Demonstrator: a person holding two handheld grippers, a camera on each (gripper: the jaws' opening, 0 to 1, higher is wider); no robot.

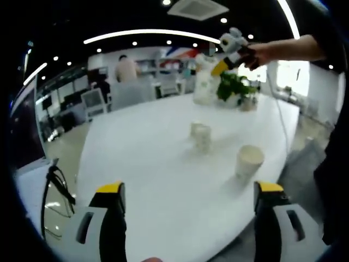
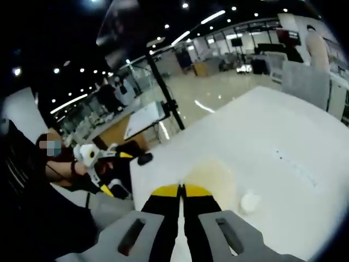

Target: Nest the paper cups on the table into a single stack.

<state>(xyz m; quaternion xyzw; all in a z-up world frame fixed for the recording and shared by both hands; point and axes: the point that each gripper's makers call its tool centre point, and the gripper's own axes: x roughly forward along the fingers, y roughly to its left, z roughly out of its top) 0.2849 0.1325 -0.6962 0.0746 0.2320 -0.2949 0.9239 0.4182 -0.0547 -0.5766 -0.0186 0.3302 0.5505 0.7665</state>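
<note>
Left gripper view. Left gripper (image 1: 188, 199): fingers spread wide, empty, low over the white worktop (image 1: 163, 164). Single paper cup (image 1: 249, 161): upright, mouth up, just ahead of the right-hand finger, close to the worktop's near-right edge. Short stack of paper cups (image 1: 200, 135): upright, mid-worktop, apart from the single cup. Potted plant (image 1: 235, 87) and a pale jug-like vessel (image 1: 205, 82) at the far end. The right gripper (image 1: 232, 52) is raised high above that end.

Right gripper view. Right gripper (image 2: 182, 194): fingers pressed together, nothing visibly between them. A pale blurred shape, possibly a cup (image 2: 214, 174), lies just past the fingertips; identity uncertain. The other gripper (image 2: 101, 164) shows at left, off the worktop edge.

Handling, judged: cups light, thin-walled, easily crushed or tipped; take by the side wall below the rim, gently. Open room between cups; mind the near-right edge.
</note>
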